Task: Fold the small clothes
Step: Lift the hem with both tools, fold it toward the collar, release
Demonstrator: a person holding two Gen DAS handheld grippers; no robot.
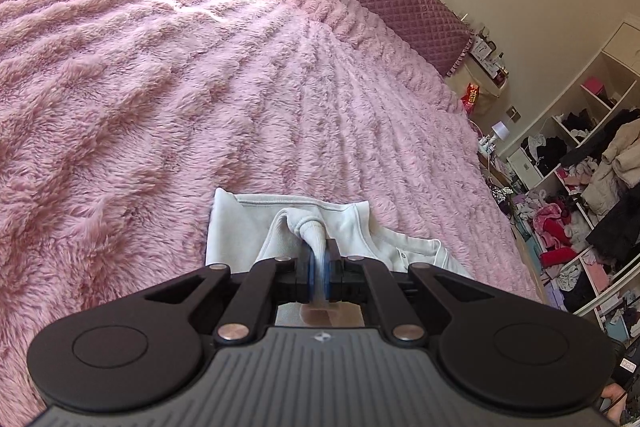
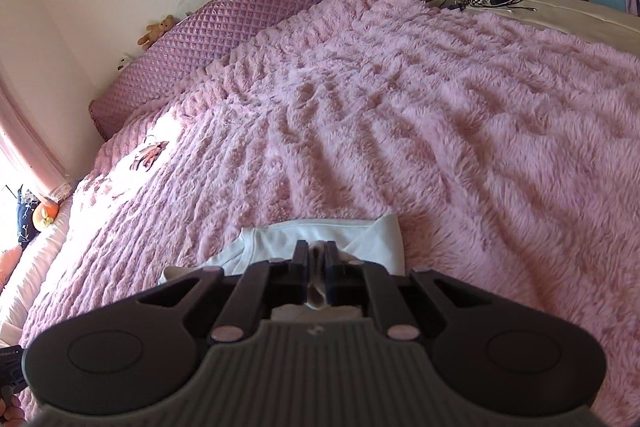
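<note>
Garment [image 1: 256,227] lies on the pink bed [image 1: 160,107], pinched by left hand-held gripper [image 1: 319,259] and right hand-held gripper [image 2: 317,259], both clamped on its cloth.

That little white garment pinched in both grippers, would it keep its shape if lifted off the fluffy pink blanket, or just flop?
Probably flop: the white garment bunches into a soft rope where the left gripper pinches it. It looks light, being thin and small. It seems unlikely to slip, since the right gripper is also shut on a fold, though the pink blanket may drag it.
</note>
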